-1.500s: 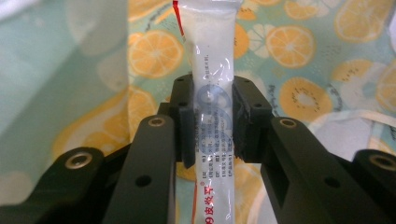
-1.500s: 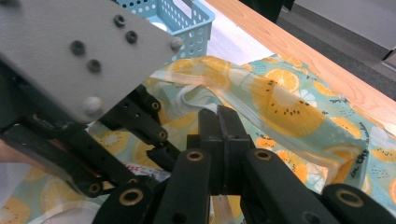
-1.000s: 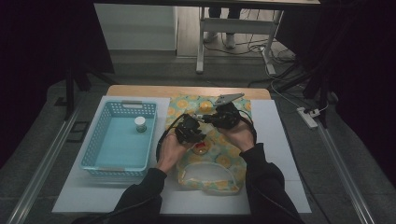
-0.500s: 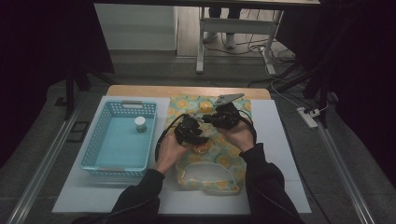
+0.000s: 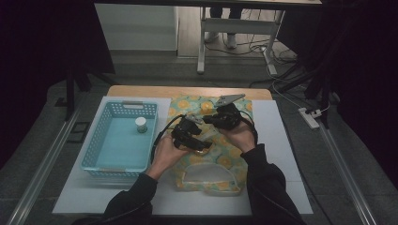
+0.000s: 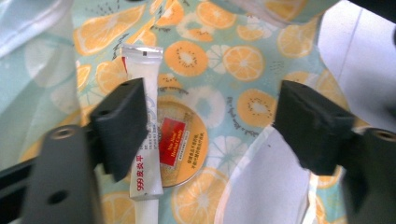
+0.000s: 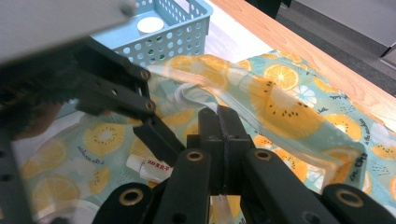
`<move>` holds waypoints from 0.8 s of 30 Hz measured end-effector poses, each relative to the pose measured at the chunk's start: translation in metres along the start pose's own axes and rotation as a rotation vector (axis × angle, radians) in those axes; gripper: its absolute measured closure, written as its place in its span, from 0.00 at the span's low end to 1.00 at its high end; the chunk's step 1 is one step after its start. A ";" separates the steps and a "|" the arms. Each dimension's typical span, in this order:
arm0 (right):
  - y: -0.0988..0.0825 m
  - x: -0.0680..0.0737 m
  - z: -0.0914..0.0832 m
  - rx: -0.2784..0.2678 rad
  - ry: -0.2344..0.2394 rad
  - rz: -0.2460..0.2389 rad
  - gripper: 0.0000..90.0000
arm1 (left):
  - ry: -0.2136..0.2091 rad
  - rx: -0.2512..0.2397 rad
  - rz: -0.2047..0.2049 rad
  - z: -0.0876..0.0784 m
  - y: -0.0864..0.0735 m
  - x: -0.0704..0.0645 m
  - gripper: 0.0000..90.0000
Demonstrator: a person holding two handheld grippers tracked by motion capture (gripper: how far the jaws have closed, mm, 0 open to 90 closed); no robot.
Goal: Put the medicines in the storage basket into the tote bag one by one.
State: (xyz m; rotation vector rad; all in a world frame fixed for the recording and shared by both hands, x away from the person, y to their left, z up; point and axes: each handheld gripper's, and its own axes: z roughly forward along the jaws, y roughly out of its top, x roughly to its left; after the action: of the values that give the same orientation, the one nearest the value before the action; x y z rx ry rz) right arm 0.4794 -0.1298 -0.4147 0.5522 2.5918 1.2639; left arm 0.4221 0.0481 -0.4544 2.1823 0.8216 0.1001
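Jaws of left gripper (image 6: 210, 126) just opening wide over tube (image 6: 145, 126) and tin (image 6: 180, 142), right gripper (image 7: 219, 135) pinched shut on pouch flap (image 7: 261, 107), propped open for loading.

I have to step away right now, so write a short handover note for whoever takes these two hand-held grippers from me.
Left hand-held gripper: open, its jaws have just been opening; it holds nothing and hangs above the white tube and the round tin.
Right hand-held gripper: shut on the clear flap of the fruit-print pouch, holding it up.
Tube and tin lie inside the opened pouch.
Blue basket holds one small jar.
Left: probably clearing the left gripper and closing the pouch.
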 end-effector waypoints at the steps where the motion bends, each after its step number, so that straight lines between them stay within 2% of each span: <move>1: 0.000 0.000 0.000 0.001 0.001 0.000 1.00 | -0.002 -0.001 0.001 -0.002 -0.001 0.000 0.24; 7: 0.000 0.000 0.000 0.004 0.001 0.001 1.00 | 0.005 0.001 0.001 -0.020 -0.006 0.000 0.16; 11: 0.000 0.001 0.001 0.005 0.001 -0.001 1.00 | 0.007 -0.026 -0.017 -0.034 -0.011 0.003 0.10; 16: 0.000 0.000 0.001 0.007 0.002 0.001 1.00 | 0.008 -0.054 -0.029 -0.051 -0.021 0.010 0.05; 21: -0.001 -0.001 0.001 0.009 0.000 0.003 1.00 | 0.012 -0.062 -0.041 -0.065 -0.031 0.019 0.02; 24: -0.001 -0.001 0.001 0.008 -0.001 0.003 1.00 | 0.028 -0.068 -0.050 -0.073 -0.038 0.024 0.01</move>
State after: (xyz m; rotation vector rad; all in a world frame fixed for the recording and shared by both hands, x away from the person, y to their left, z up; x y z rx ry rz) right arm 0.4805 -0.1304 -0.4159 0.5578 2.5971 1.2539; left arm 0.3979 0.1280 -0.4355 2.0993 0.8757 0.1320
